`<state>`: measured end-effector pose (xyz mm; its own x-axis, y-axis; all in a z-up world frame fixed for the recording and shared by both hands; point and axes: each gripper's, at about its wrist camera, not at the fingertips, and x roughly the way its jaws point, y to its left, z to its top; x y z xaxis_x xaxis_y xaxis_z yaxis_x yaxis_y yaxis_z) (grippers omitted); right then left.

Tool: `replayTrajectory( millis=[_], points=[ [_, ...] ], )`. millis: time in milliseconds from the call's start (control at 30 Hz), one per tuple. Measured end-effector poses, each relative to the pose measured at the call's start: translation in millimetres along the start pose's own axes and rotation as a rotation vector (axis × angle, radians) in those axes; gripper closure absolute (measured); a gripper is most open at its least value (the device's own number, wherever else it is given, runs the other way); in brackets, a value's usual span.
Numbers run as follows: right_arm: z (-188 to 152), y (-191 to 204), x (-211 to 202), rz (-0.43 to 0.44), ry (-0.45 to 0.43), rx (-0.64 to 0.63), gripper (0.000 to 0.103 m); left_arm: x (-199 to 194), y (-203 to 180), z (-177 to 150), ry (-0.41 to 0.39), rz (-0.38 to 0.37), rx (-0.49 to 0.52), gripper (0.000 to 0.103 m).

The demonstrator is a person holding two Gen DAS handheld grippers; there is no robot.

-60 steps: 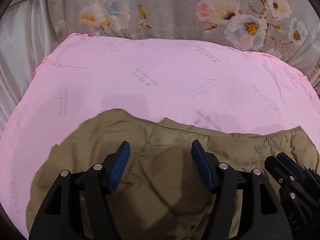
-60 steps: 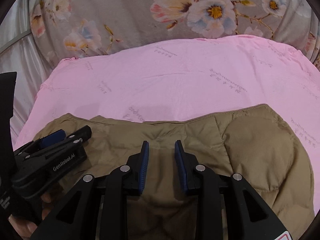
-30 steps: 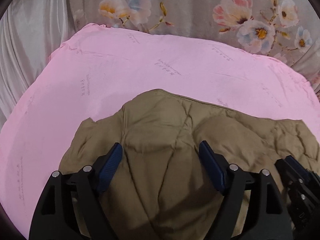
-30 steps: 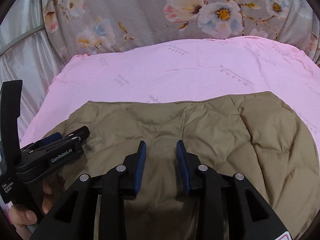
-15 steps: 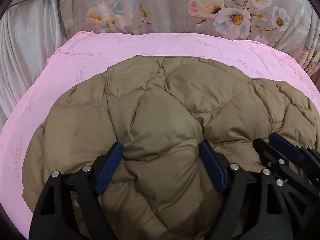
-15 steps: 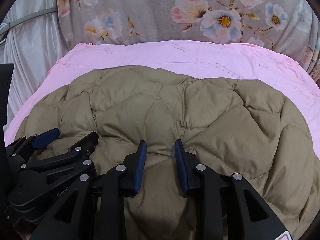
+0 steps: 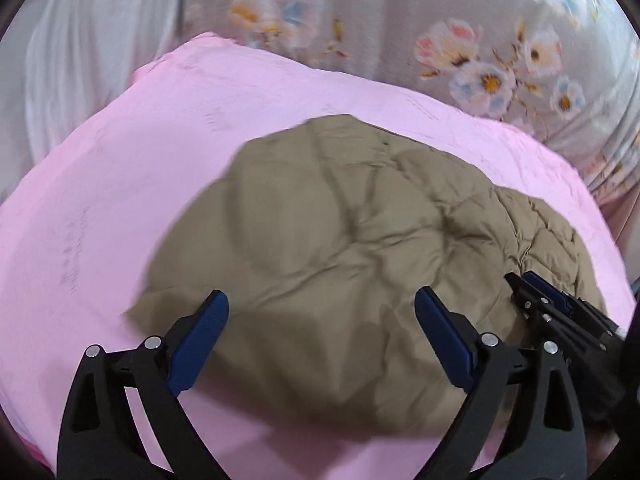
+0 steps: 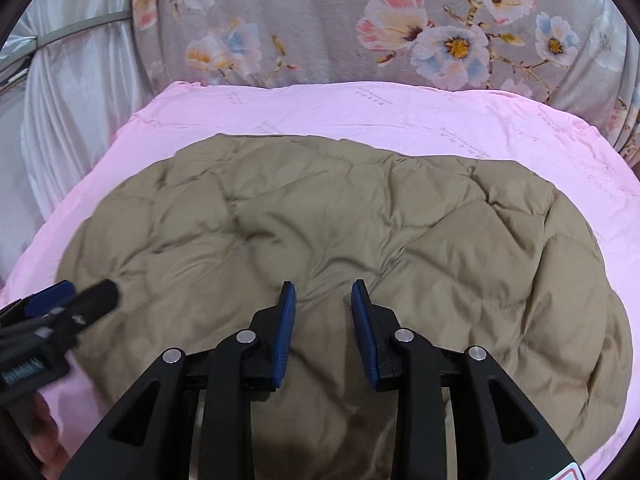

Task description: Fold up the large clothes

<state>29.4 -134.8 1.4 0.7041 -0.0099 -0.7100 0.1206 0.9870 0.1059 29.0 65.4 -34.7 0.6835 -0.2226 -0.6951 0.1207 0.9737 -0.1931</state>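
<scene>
At the far left hangs a white curtain (image 8: 68, 128), and beside it a grey floral cloth (image 8: 320, 20) fills the background behind a pink sheet (image 8: 360, 112). On the sheet lies the coat (image 8: 320, 220), a tan quilted garment spread in a broad rounded heap with stitched puffy panels; pink shows around its far, left and right edges. In the left wrist view the coat (image 7: 340, 240) is blurred and sits right of centre, with bare pink sheet (image 7: 100, 200) wide to its left. The left gripper (image 7: 320, 320) hovers at the coat's near edge, its jaws opening and already spread wide; the coat lies below and between the blue pads (image 7: 196, 336), which do not press on it. In the right wrist view the left gripper (image 8: 60, 300) shows blurred at the lower left, over the coat's left edge, with part of a hand (image 8: 44, 432) beneath it. Further right, the right gripper (image 8: 323, 292) points down at the coat's near middle with its jaws part open, a narrow gap between the pads (image 8: 286, 320); whether cloth is pinched there cannot be told. In the left wrist view the right gripper (image 7: 552, 300) appears at the right edge over the coat.
</scene>
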Motion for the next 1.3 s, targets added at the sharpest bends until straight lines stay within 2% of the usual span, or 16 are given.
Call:
replayTrajectory(
  millis=[100,167,267,333,433,467,500,533,600,667,733,867,1000,1133,1233,1300],
  points=[
    [-8,3,-6,0.009,0.008,0.004,0.073,-5,46,-16,0.034,0.042,-0.098,0.011],
    [-11,3,-9,0.025,0.015,0.022,0.073,3,72,-18,0.071,0.002,-0.203,0.011],
    [-14,3,-14,0.050,0.032,0.041,0.073,25,93,-20,0.151,-0.115,-0.339,0.010],
    [-16,4,-15,0.053,0.044,0.034,0.073,31,90,-14,0.131,-0.112,-0.345,0.008],
    [-18,2,-11,0.066,0.059,0.052,0.074,42,74,-1,0.156,-0.169,-0.327,0.009],
    [-18,1,-10,0.071,0.063,0.062,0.075,43,68,3,0.153,-0.164,-0.325,0.015],
    [-18,-1,-8,0.078,0.070,0.074,0.075,43,64,7,0.149,-0.170,-0.316,0.037],
    [-17,-3,-7,0.084,0.075,0.080,0.075,41,60,11,0.153,-0.162,-0.302,0.044],
    [-16,-3,-5,0.097,0.086,0.089,0.080,27,53,20,0.123,-0.178,-0.268,0.076],
    [-13,-4,-4,0.132,0.106,0.114,0.089,3,48,32,0.079,-0.221,-0.233,0.084],
    [-11,-2,-5,0.172,0.122,0.142,0.094,-27,42,49,0.017,-0.273,-0.200,0.088],
    [-7,18,4,0.289,0.171,0.157,0.101,-90,14,75,-0.125,-0.304,-0.073,0.091],
    [-7,41,20,0.363,0.201,0.153,0.101,-110,-31,92,-0.149,-0.347,0.035,0.092],
    [-5,18,-18,0.348,0.169,0.197,0.101,-115,-77,93,-0.166,-0.336,0.149,0.093],
    [-16,-15,-54,0.223,0.150,0.186,0.101,-120,-105,91,-0.157,-0.359,0.218,0.093],
    [-32,-35,-59,0.163,0.191,0.201,0.101,-119,-124,86,-0.147,-0.378,0.257,0.093]
  ],
)
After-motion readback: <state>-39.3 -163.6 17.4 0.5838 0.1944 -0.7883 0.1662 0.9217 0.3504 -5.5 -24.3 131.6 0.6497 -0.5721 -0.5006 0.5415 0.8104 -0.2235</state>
